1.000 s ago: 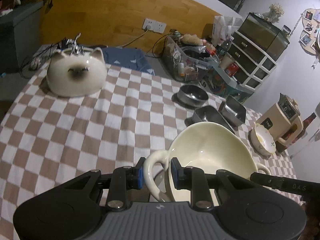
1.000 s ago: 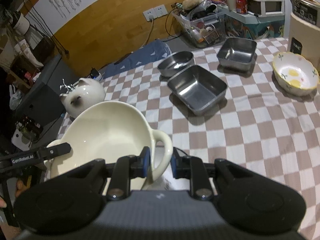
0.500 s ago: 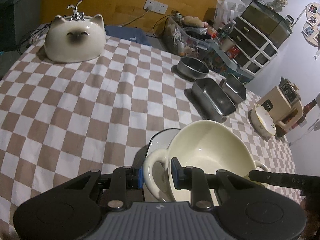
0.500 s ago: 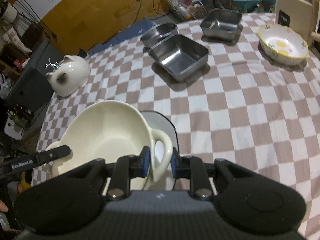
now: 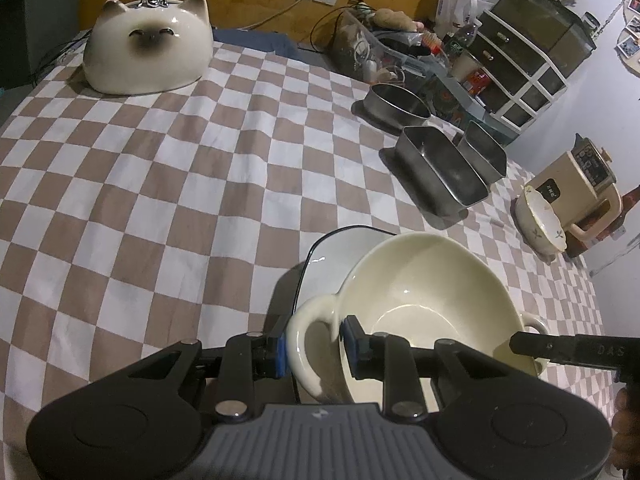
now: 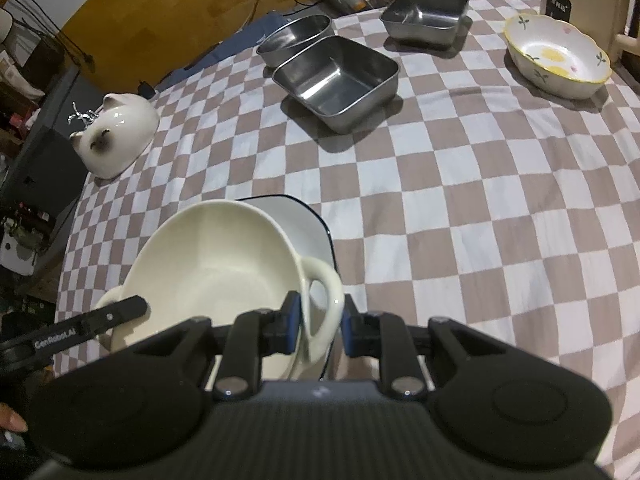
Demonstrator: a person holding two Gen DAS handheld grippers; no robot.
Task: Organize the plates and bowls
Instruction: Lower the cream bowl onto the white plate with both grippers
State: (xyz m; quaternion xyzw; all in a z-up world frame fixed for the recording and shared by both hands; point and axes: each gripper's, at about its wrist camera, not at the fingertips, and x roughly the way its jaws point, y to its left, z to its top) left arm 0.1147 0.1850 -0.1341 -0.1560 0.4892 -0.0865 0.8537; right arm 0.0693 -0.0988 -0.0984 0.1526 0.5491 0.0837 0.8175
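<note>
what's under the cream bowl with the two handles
A white plate with a dark rim lies under the cream bowl, showing past its far side. The bowl hides the rest, so I cannot tell whether they touch.

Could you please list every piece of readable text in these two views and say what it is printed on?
"GenRobot.AI": on the black bar of the left gripper, seen in the right wrist view.
"DAS": on the black bar of the right gripper, seen in the left wrist view, partly legible.
Labels on the beige appliance: too blurred to read.
</note>
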